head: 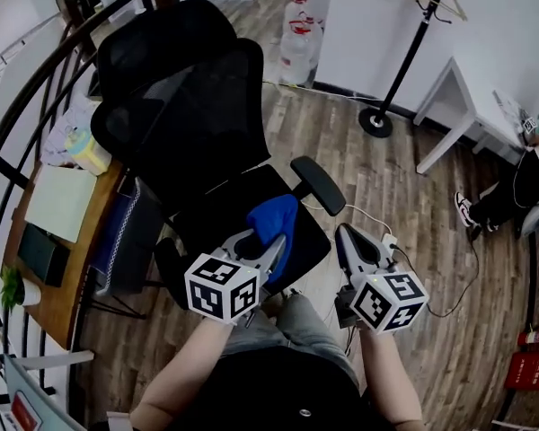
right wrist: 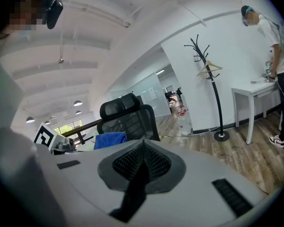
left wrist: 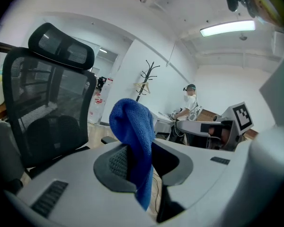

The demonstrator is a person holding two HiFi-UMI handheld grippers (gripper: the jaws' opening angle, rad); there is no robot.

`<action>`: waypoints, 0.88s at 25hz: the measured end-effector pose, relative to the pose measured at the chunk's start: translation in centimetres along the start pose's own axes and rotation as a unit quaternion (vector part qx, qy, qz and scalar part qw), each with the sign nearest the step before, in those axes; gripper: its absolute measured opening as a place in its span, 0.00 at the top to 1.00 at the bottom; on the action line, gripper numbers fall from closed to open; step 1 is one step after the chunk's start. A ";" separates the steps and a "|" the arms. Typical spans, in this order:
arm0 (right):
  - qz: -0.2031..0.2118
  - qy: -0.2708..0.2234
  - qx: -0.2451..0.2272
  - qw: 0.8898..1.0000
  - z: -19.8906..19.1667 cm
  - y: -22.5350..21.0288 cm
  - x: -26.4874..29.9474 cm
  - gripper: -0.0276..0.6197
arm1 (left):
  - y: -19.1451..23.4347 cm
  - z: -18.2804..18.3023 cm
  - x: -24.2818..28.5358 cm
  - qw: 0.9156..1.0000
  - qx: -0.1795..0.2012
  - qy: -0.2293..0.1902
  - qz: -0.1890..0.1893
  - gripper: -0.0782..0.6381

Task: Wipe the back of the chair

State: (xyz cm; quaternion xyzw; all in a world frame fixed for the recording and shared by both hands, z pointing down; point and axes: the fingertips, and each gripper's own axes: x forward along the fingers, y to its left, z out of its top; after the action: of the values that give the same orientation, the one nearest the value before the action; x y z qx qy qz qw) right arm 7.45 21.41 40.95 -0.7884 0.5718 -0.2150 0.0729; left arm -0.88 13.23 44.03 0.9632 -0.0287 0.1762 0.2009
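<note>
Few containers show. At least two clear water jugs point(head: 296, 34) with red labels stand on the floor at the far wall; how full they are cannot be told. On the wooden desk point(head: 67, 277) at the left, a pale yellow-green box point(head: 88, 151) sits at the far end. A small potted plant point(head: 11, 290) is at the near end, with a light green pad point(head: 61, 200) and a dark flat case point(head: 43, 254) between them.

The chair point(head: 198, 124) is a black office chair with a mesh back and a separate headrest on top. It stands just ahead of the person, right of the desk, with its seat turned toward them. One padded armrest point(head: 317, 185) juts out at its right.

The left gripper point(head: 262, 245) is clamped on a blue cloth point(head: 274, 223). The cloth is pinched between the ribbed pads, and its bunched upper part rises above the jaws over the near part of the seat. Whether it touches the seat cannot be told. The right gripper point(head: 355, 241) hangs near the seat's right edge, jaws together with nothing between them.

Counted: one chair, one cloth and two grippers. One coat stand point(head: 413, 52) with one hanger is at the far right, beside one white table point(head: 458, 97). A second person point(head: 512, 191) is there too.
</note>
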 end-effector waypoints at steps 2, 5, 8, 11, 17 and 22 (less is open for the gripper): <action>0.023 0.008 -0.009 1.000 0.7 0.3 1.9 0.91 | 1.3 0.8 -0.1 1.000 -0.007 -0.010 0.021 0.75; 0.063 0.016 -0.027 0.998 2.2 0.8 5.8 0.91 | 4.1 2.6 0.0 0.998 -0.013 -0.028 0.055 0.75; 0.096 0.020 -0.041 0.994 4.1 1.6 9.9 0.91 | 7.0 4.9 0.5 0.995 -0.020 -0.046 0.085 0.75; 0.139 0.025 -0.060 0.988 6.3 2.9 13.6 0.91 | 9.3 7.7 0.3 0.990 -0.021 -0.072 0.122 0.75; 0.196 0.014 -0.080 0.977 10.4 4.6 18.8 0.91 | 12.4 13.2 0.3 0.982 0.007 -0.102 0.162 0.75; 0.230 0.005 -0.100 0.968 13.4 5.7 22.4 0.91 | 14.1 19.6 1.0 0.974 0.057 -0.127 0.180 0.75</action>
State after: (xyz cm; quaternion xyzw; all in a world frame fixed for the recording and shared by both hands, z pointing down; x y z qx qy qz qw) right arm 13.78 -3.14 32.59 -0.6380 0.7566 -0.1382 0.0379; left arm 4.74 -7.46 32.87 0.9666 -0.2165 0.0870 0.1056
